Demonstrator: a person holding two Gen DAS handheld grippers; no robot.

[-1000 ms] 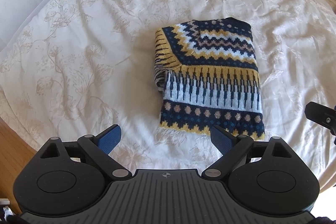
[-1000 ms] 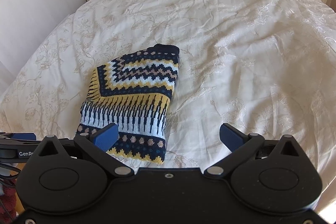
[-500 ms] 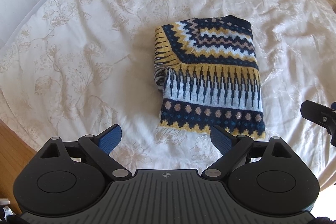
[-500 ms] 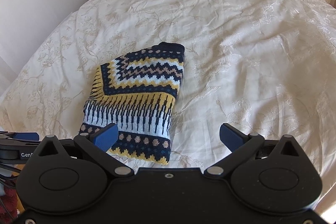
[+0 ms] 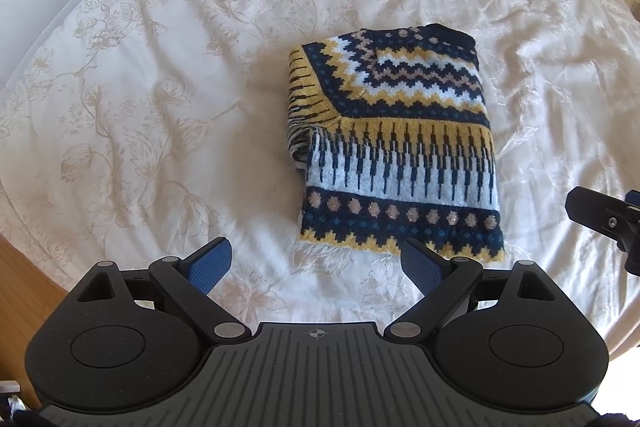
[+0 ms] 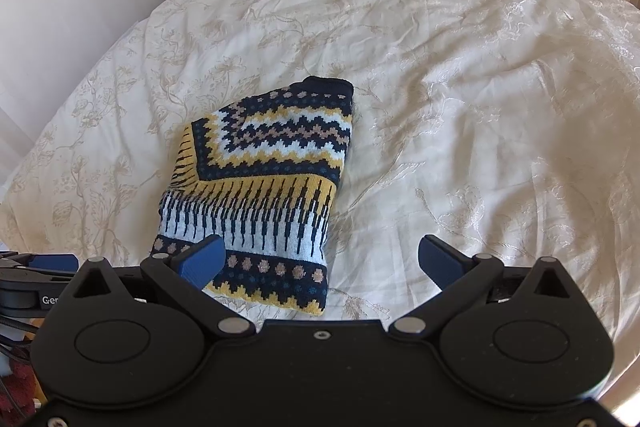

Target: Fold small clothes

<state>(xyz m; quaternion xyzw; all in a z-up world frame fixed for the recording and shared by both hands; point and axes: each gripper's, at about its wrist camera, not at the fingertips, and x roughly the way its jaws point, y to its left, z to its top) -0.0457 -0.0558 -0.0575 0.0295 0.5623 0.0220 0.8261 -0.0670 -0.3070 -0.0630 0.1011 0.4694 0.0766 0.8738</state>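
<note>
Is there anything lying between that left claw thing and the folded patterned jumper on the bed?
Nothing: the left wrist view shows only bare cream floral bedspread between the open left gripper and the folded navy, yellow and white knitted jumper.

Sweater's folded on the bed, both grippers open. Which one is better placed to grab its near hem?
Probably the left. The left gripper faces the sweater squarely, its near hem just past the right finger. The right gripper looks mostly at bare bedspread, with the sweater off to its left.
</note>
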